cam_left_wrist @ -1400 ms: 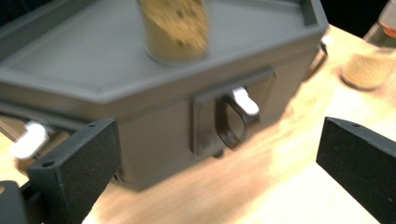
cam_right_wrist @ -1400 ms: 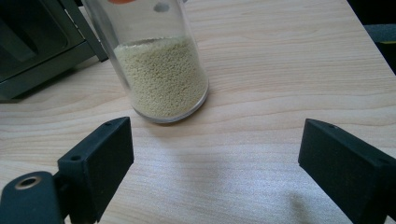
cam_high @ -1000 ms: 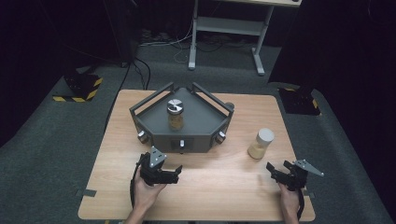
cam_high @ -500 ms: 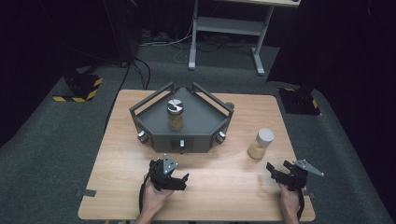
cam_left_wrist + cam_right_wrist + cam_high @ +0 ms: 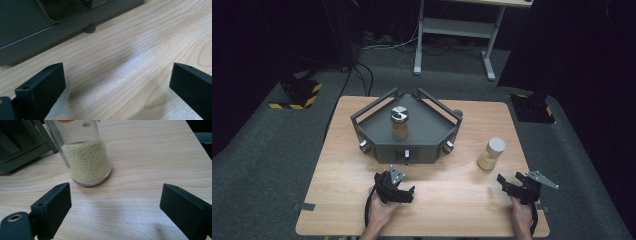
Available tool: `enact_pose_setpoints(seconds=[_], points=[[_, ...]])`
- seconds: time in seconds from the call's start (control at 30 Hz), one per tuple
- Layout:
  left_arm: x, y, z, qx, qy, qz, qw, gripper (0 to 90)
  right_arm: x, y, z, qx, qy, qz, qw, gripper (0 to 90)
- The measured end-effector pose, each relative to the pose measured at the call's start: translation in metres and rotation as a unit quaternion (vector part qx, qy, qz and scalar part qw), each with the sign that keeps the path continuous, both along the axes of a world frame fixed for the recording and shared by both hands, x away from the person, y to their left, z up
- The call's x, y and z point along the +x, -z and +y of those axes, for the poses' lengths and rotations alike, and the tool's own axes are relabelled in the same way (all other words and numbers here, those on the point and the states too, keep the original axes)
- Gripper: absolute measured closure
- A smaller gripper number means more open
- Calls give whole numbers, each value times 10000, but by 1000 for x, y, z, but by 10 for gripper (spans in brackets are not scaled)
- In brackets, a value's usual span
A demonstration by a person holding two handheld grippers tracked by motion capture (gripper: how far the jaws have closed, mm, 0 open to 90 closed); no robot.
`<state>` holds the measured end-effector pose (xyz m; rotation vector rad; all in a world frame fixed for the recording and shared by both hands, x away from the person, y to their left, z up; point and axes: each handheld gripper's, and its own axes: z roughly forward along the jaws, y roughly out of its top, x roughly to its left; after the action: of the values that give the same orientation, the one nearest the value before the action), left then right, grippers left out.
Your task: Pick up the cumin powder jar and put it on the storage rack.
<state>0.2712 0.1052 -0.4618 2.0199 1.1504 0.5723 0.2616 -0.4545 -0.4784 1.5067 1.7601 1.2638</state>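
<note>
While the jar of pale grains (image 5: 491,154) stands upright on the table (image 5: 452,215) at the right, just right of the grey tray (image 5: 377,141), the right gripper (image 5: 507,184) faces it from the near side. A good approach runs level and centred, so both jaws pass the glass wall. Its jaws stand wide apart, empty. The left gripper (image 5: 404,195), near the tray's front, is likewise spread, touching nothing.

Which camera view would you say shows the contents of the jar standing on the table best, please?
The right gripper view: the jar stands close, its pale grains distinct. The high view shows it small, white-lidded.
</note>
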Motion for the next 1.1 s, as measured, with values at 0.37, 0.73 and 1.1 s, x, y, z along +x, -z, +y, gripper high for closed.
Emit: enact_pose_setpoints(seconds=[0.37, 0.73, 1.1], points=[[11, -5, -4, 108, -89, 334, 9993, 4, -1, 0, 0, 13, 16, -1, 10000, 93], [10, -4, -5, 48, -241, 339, 9991, 17, -2, 1, 1, -22, 16, -37, 10000, 93], [10, -4, -6, 53, -259, 337, 9991, 18, 0, -1, 3, -72, 13, 16, 10000, 92]])
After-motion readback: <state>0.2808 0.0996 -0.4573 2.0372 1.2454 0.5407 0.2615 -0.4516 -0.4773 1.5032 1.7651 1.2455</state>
